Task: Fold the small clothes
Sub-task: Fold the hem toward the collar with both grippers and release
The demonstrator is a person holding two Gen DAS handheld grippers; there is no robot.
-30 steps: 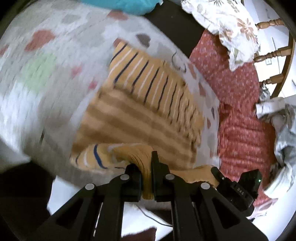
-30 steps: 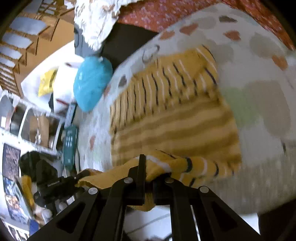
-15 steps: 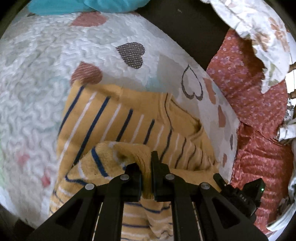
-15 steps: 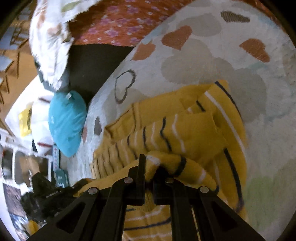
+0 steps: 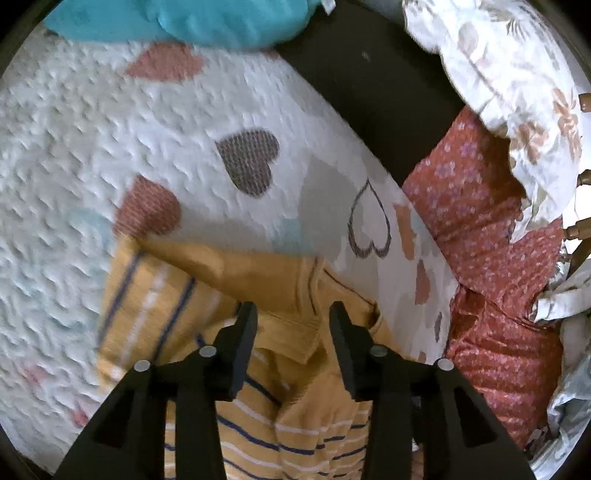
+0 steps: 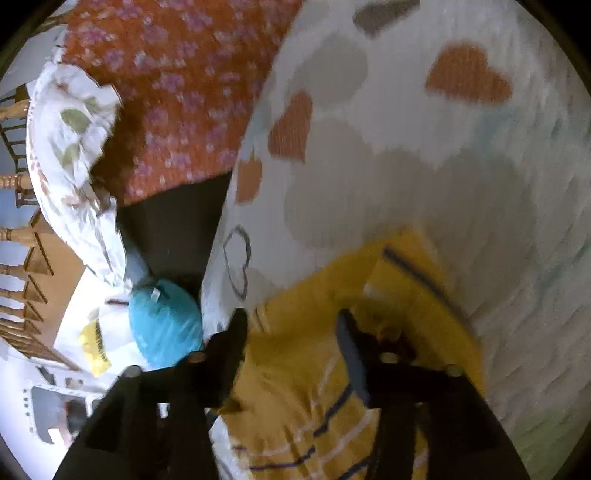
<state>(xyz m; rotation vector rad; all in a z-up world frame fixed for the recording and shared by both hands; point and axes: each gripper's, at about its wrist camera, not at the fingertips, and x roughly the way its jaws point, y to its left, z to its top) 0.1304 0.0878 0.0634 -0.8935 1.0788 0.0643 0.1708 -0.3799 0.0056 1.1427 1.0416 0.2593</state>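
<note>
Your left gripper point(image 5: 291, 325) stands with its jaws spread wide, nothing between the fingers; the yellow striped shirt point(image 5: 192, 291) lies folded on the heart-print quilt point(image 5: 110, 140) directly beneath and beyond the fingertips. Your right gripper point(image 6: 291, 328) is likewise wide apart and grips nothing, hovering over the same shirt point(image 6: 317, 369), which sits at the near edge of the quilt point(image 6: 443, 177). The right view is blurred, so fold details there cannot be read. Beyond the quilt, far side: a teal cushion point(image 5: 184, 18) and point(image 6: 164, 323). To the right in the left view: red floral fabric point(image 5: 491, 258) and a white floral cloth point(image 5: 517, 85).
</note>
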